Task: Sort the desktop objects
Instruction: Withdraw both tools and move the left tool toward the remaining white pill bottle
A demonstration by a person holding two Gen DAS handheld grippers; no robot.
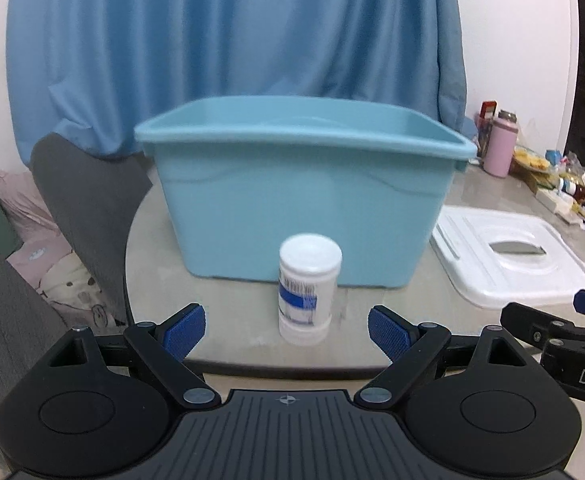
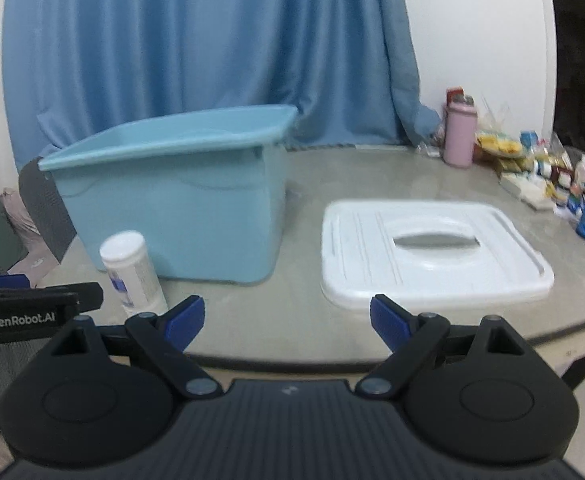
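A white bottle with a blue label [image 1: 309, 289] stands upright on the table just in front of a light blue plastic bin [image 1: 300, 188]. My left gripper [image 1: 286, 332] is open, its blue pads either side of the bottle and a little nearer than it, not touching. In the right wrist view the bottle [image 2: 132, 274] and the bin [image 2: 180, 196] are at the left. My right gripper [image 2: 287, 322] is open and empty, near the table's front edge, in front of the white lid [image 2: 432, 248].
The white lid [image 1: 512, 260] lies flat right of the bin. A pink flask [image 2: 459, 136] and several small bottles and packets [image 2: 552, 184] crowd the far right. A blue curtain hangs behind. A grey chair [image 1: 80, 208] stands at the left.
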